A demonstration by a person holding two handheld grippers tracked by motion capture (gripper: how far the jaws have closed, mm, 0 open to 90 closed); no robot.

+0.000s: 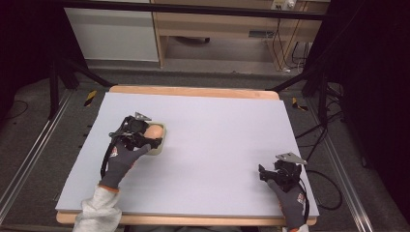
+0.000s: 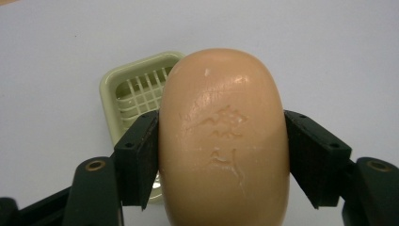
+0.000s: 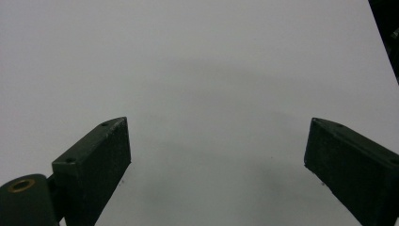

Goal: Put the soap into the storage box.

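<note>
A peach-coloured oval bar of soap point(image 2: 225, 136) with stamped characters sits between the jaws of my left gripper point(image 2: 221, 155), which is shut on its two long sides. Under and behind it lies a pale green soap dish point(image 2: 136, 87) with a slotted floor. From above, the soap point(image 1: 154, 131) hangs over the soap dish point(image 1: 162, 145) at the table's left, held by the left gripper point(image 1: 145, 137). My right gripper point(image 1: 263, 175) rests low at the front right, jaws wide apart. In its own view the right gripper point(image 3: 216, 146) is open over bare white surface.
The white table top point(image 1: 217, 140) is bordered by a wooden edge at the back and front. Beyond the table stand dark tripod legs point(image 1: 63, 77), cables on the floor at right, and a wooden cabinet at the back.
</note>
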